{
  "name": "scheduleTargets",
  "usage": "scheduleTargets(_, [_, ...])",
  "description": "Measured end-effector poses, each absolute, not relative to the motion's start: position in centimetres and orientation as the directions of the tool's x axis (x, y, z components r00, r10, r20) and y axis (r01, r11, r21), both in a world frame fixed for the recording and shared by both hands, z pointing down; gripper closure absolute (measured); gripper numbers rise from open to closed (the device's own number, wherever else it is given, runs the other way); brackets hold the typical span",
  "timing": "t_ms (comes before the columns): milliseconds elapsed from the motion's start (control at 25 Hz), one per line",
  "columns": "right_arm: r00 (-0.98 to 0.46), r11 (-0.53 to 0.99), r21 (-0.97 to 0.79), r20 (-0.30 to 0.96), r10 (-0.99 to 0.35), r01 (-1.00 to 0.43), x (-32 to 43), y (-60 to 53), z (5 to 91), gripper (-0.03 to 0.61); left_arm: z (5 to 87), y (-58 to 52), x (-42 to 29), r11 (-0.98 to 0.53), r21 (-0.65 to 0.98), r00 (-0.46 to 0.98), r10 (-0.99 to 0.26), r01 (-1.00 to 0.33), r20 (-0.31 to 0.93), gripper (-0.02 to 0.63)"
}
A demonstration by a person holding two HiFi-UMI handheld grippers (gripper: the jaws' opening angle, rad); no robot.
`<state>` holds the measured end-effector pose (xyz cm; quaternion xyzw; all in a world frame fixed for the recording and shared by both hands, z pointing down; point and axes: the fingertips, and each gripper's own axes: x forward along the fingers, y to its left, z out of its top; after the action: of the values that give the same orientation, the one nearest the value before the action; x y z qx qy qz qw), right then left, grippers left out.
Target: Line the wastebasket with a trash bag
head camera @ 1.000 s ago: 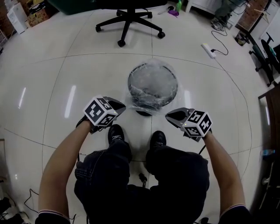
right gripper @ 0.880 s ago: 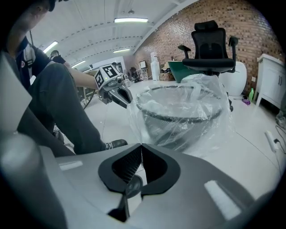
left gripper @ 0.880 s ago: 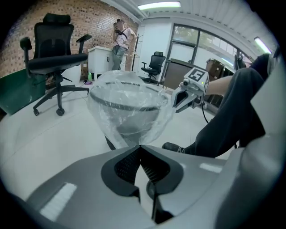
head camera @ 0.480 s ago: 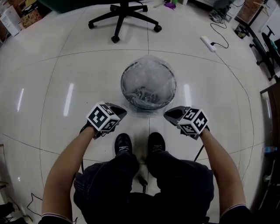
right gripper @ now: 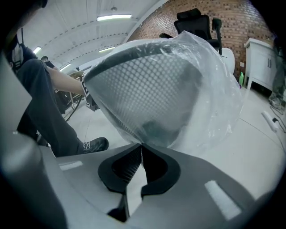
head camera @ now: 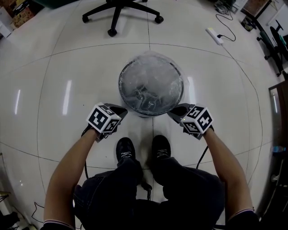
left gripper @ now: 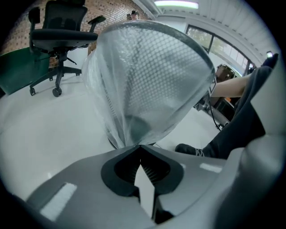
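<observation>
Glossy white floor tiles [head camera: 54,67] spread around you, with an office chair's wheeled base [head camera: 118,11] ahead and a power strip [head camera: 214,36] off to your right. Just beyond your shoes [head camera: 125,149] stands the round mesh wastebasket [head camera: 120,85], with a clear trash bag [head camera: 151,60] draped over its mouth and down its sides. In the head view your left gripper [head camera: 122,110] and right gripper [head camera: 173,113] sit at the basket's near side, their jaws too small to read. The gripper views settle it: each pair of jaws is pressed together on the bag's film, which gathers to a point at the tips. Only the right gripper view shows a brick wall [right gripper: 241,27] and a white cabinet [right gripper: 261,62].
</observation>
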<state>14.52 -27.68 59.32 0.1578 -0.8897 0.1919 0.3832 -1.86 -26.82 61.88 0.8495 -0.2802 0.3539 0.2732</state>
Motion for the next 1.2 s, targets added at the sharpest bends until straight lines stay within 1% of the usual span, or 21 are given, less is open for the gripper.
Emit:
scheduleTargets(40, [-0.659, 0.875, -0.219, 0.739, -0.140, -0.432, 14.6, -27.8, 59.2, 0.573, 61.7, -27.0, -1.7, -0.695, 0.266, 0.597, -0.287, -0.668, 0.749, 0.601])
scheduleTargets(80, [-0.661, 0.873, -0.218, 0.736, -0.146, -0.436, 14.7, -27.8, 59.0, 0.558, 61.5, -27.1, -1.6, -0.697, 0.265, 0.601, -0.291, -0.666, 0.744, 0.600])
scheduleTargets(120, [-0.663, 0.872, -0.217, 0.733, -0.151, -0.439, 14.8, -27.8, 58.8, 0.534, 61.2, -27.0, -1.4, -0.701, 0.266, 0.607, -0.292, -0.662, 0.739, 0.584])
scheduleTargets(200, [-0.662, 0.870, -0.213, 0.732, -0.160, -0.445, 15.1, -27.3, 58.2, 0.494, 60.6, -26.3, -1.3, -0.711, 0.267, 0.616, -0.288, -0.650, 0.734, 0.528])
scheduleTargets(280, [-0.661, 0.869, -0.205, 0.731, -0.170, -0.450, 15.7, -26.8, 57.2, 0.461, 59.7, -25.5, -1.4, -0.727, 0.254, 0.615, -0.284, -0.639, 0.735, 0.486])
scheduleTargets(320, [-0.661, 0.868, -0.199, 0.729, -0.180, -0.455, 16.1, -26.7, 56.5, 0.448, 59.2, -25.2, -1.5, -0.733, 0.245, 0.613, -0.286, -0.635, 0.736, 0.475])
scheduleTargets(440, [-0.665, 0.859, -0.182, 0.714, -0.219, -0.478, 17.0, -26.4, 54.4, 0.445, 57.4, -24.6, -2.4, -0.736, 0.220, 0.605, -0.307, -0.640, 0.735, 0.474])
scheduleTargets(640, [-0.691, 0.858, -0.170, 0.676, -0.256, -0.484, 18.0, -26.2, 50.7, 0.437, 53.4, -25.5, -3.9, -0.713, 0.171, 0.588, -0.391, -0.680, 0.708, 0.474])
scheduleTargets(760, [-0.706, 0.871, -0.180, 0.669, -0.232, -0.457, 18.3, -25.4, 49.5, 0.435, 51.0, -26.5, -4.4, -0.693, 0.148, 0.580, -0.445, -0.706, 0.682, 0.474])
scheduleTargets(800, [-0.709, 0.877, -0.187, 0.672, -0.214, -0.443, 18.3, -25.0, 49.4, 0.424, 50.3, -26.9, -4.6, -0.686, 0.142, 0.576, -0.460, -0.714, 0.676, 0.476])
scheduleTargets(880, [-0.714, 0.885, -0.207, 0.677, -0.178, -0.416, 18.3, -24.1, 49.6, 0.401, 49.4, -27.5, -4.7, -0.678, 0.131, 0.568, -0.477, -0.724, 0.670, 0.476])
scheduleTargets(1000, [-0.717, 0.888, -0.218, 0.678, -0.159, -0.404, 18.6, -23.2, 49.8, 0.394, 48.8, -28.0, -4.6, -0.675, 0.114, 0.557, -0.488, -0.729, 0.672, 0.476])
scheduleTargets(1200, [-0.710, 0.878, -0.171, 0.665, -0.232, -0.448, 19.7, -24.7, 48.4, 0.399, 47.9, -28.4, -3.8, -0.679, 0.092, 0.553, -0.502, -0.728, 0.665, 0.476])
